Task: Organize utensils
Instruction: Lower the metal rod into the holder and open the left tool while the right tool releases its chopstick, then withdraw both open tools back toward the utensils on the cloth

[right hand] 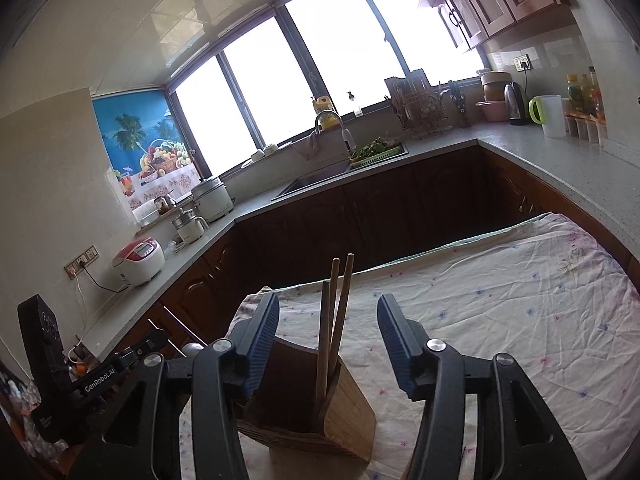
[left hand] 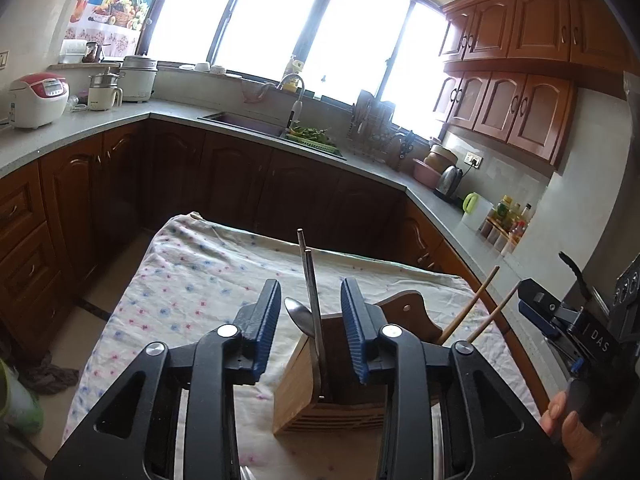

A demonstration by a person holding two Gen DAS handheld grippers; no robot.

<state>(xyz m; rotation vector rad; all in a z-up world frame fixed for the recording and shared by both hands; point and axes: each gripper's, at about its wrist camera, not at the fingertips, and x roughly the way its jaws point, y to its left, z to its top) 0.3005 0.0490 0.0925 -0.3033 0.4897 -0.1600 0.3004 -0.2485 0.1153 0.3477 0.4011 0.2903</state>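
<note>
Release step, by my judgement: left gripper [left hand: 310, 316] and right gripper [right hand: 328, 324] jaws stand apart, clear of metal chopsticks [left hand: 311, 280] and wooden chopsticks [right hand: 334, 312] standing in the slatted bamboo holder [right hand: 344, 416]. Next: withdraw both upward without knocking them.

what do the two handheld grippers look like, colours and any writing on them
Both are the same build: the left gripper and right gripper have black plastic arms with cut-out slots, round silver pivot bolts, and blue ribbed pads on the fingers. Seen from the opposite cameras, the left one's body carries white "GenRobot.AI" lettering, and the right one's shows "DAS". No cables or sleeves are visible.
</note>
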